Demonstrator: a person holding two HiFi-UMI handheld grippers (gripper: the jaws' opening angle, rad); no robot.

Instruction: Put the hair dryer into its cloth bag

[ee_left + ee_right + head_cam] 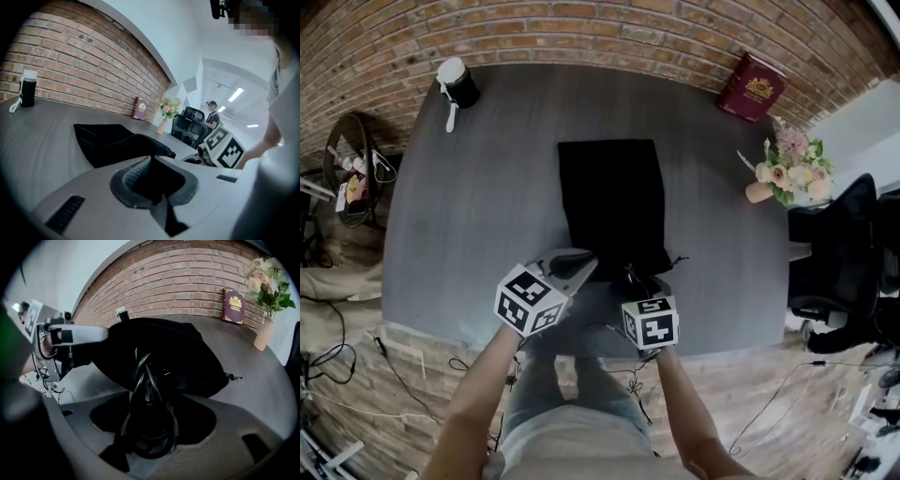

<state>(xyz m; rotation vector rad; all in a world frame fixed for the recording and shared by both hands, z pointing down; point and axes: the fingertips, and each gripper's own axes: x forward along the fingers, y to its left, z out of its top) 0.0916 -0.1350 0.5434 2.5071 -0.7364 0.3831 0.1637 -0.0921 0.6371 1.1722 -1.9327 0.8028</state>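
Hair dryer [148,397] shows to us only as a dark end with its looped cord at the mouth of the black cloth bag [609,202], which lies on the grey table [469,216]. Our left tongs [584,263] are closed on the bag's near hem, holding it raised. Our right tongs [632,281] stand wide apart, the cord loops between them, not pressed.
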